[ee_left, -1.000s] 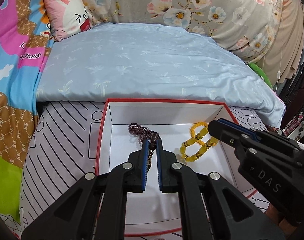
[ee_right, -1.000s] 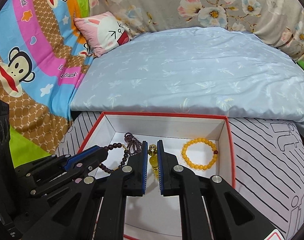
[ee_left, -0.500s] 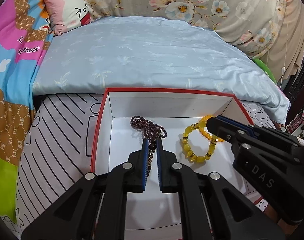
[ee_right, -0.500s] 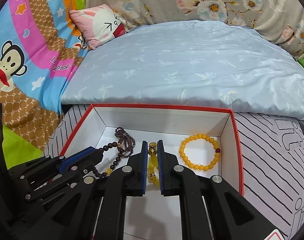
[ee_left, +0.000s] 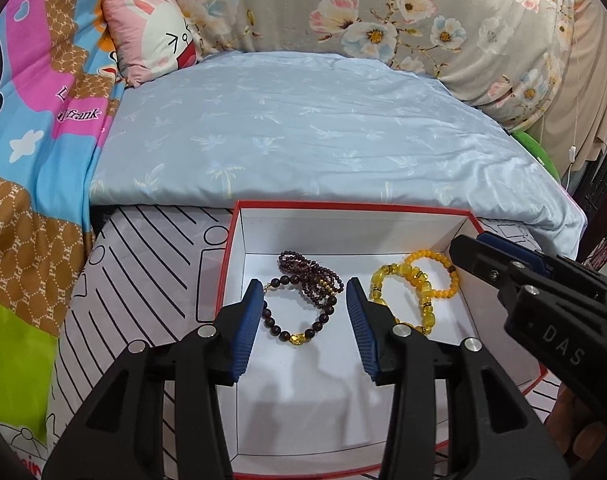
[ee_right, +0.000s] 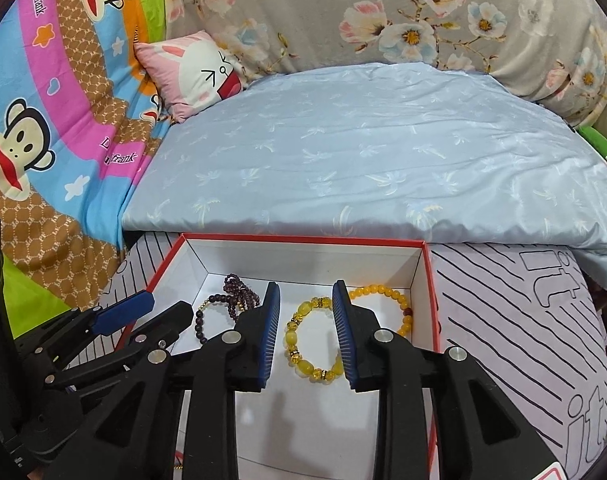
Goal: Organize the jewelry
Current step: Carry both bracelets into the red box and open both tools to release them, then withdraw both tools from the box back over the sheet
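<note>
In the red-rimmed box (ee_left: 239,280), left to right: left gripper (ee_left: 303,324) spread wide over the dark bead bracelets (ee_left: 303,300), holding nothing; right gripper (ee_right: 305,334) also wide, straddling the chunky yellow bracelet (ee_right: 303,340); plain yellow bracelet (ee_right: 399,308) rightmost, sorted by colour, likely.

A home bedroom: a bed (ee_right: 363,152) under a pale blue quilt, a pink rabbit cushion (ee_right: 191,72), a cartoon monkey blanket (ee_right: 43,120) and floral bedding (ee_right: 383,12) piled behind.
</note>
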